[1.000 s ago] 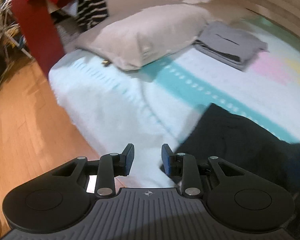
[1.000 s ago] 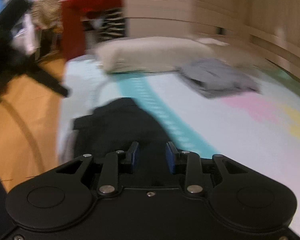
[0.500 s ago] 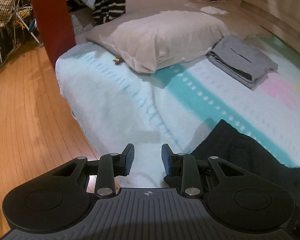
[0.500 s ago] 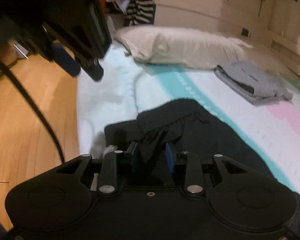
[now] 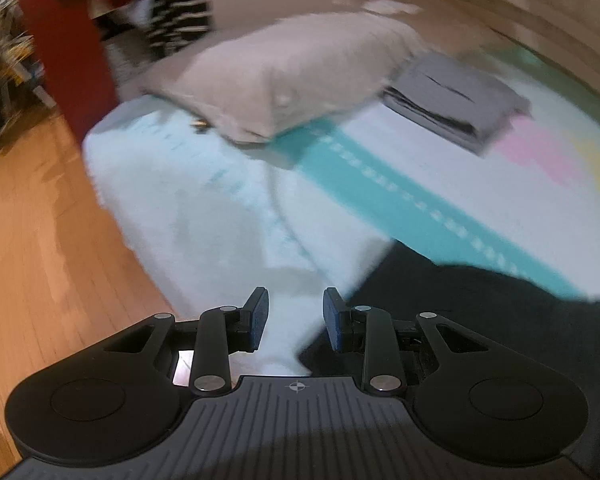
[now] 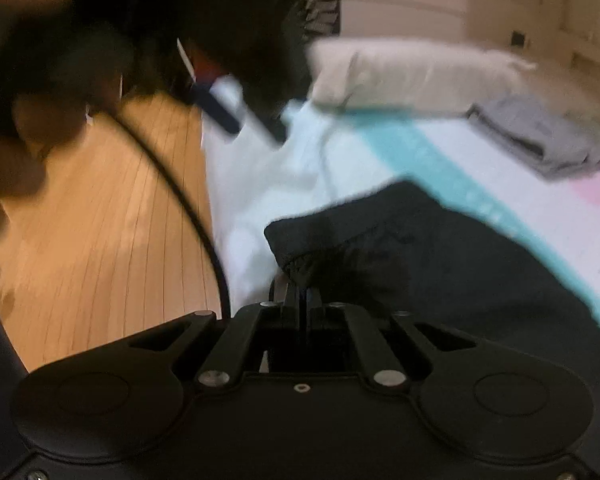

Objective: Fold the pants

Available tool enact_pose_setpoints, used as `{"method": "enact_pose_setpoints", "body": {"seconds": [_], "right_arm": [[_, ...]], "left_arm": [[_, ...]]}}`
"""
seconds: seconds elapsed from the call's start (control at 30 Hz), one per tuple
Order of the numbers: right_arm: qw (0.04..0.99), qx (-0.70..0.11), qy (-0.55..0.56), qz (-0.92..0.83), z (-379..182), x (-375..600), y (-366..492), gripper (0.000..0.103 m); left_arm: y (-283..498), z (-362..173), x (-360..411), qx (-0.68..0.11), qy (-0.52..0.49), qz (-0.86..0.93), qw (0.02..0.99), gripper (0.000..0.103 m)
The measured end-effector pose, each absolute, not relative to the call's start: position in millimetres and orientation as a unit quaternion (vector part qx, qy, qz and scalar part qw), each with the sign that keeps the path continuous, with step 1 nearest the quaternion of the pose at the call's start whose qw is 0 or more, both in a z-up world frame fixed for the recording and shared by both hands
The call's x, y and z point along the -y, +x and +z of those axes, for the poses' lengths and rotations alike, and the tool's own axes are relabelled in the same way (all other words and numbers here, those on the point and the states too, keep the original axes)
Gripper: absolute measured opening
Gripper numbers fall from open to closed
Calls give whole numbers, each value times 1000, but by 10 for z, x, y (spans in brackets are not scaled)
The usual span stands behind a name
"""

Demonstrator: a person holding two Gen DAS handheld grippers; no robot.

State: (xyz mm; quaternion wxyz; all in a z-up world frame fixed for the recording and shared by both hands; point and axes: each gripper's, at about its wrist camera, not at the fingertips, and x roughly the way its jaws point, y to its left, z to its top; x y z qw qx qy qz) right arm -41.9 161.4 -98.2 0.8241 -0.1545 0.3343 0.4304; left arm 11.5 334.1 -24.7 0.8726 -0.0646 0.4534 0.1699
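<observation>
Black pants (image 6: 420, 256) lie crumpled on the bed's near left part, close to its edge. My right gripper (image 6: 303, 296) has its jaws together, and a bunched edge of the black fabric is pinched at their tips. In the left wrist view the pants (image 5: 480, 300) spread out to the right of my left gripper (image 5: 296, 316). That gripper hovers open over the pale bed cover (image 5: 204, 208) with nothing between its blue pads (image 5: 258, 312). The left gripper (image 6: 256, 130) also shows blurred at the upper left of the right wrist view.
A beige pillow (image 5: 300, 76) lies at the head of the bed, with a folded grey garment (image 5: 456, 100) to its right. Wooden floor (image 5: 40, 240) runs along the bed's left side. A red cloth (image 5: 72, 60) hangs beyond it. A black cable (image 6: 188, 208) curves over the floor.
The right gripper's jaws have closed onto the pants' bunched edge after moving down to it. The left gripper stays open in about the same spot; its view is now blurred.
</observation>
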Motion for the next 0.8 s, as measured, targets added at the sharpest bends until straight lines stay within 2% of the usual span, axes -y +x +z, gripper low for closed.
{"method": "enact_pose_setpoints", "body": {"seconds": [0.07,0.2,0.3,0.4,0.63,0.8], "right_arm": [[823,-342,-144,429,-1069,-1618,-413,9],[834,-337,-93,426,-907,-1415,-424,33],[848,-327,-80,409,-731,-1069,-506,39],[857,-348,-63,374,-609,-665,-518,54],[884,-388,-51,256,-603,406,-488,57],[882,-429,-56,185,-769,976,-470,57]], "left_arm": [[157,-284,-3195,-460,-37,151,874,29],[136,-239,-2957,-440,-10,115,891,29],[108,-219,-2815,-436,-27,66,897,29],[72,-225,-2610,-434,-26,31,900,29],[77,-538,-2008,-483,6,-10,876,29],[34,-851,-1784,-505,117,14,855,30]]}}
